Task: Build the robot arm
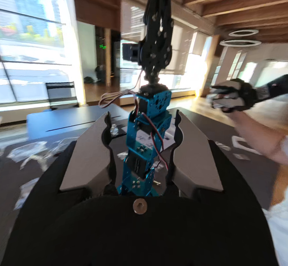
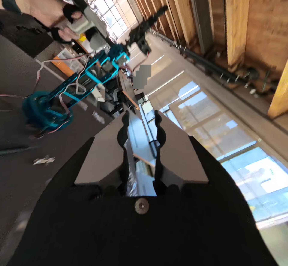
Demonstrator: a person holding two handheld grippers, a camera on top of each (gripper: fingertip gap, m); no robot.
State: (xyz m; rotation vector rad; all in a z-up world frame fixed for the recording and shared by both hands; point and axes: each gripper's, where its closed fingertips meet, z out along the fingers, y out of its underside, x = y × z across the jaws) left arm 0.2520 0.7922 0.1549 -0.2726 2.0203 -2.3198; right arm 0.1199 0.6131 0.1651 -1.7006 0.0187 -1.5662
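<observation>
On the dark counter (image 1: 62,118), among scattered clear plastic bags (image 1: 31,150), a small blue robot arm (image 1: 145,141) stands upright, with a black claw (image 1: 155,52) at its top and loose red, white and dark wires (image 1: 112,97) looping off its side. The left gripper (image 1: 142,115) is spread wide with the blue robot arm between its fingers. A gap shows on either side of the blue frame, so it straddles the arm rather than clamping it, though blur makes any contact lower down hard to rule out. The right gripper (image 2: 141,115) hangs in the air off to the right, well apart from the blue robot arm and tilted steeply. Its jaws are parted by a narrow gap and nothing sits between them. Both views are smeared by motion.
</observation>
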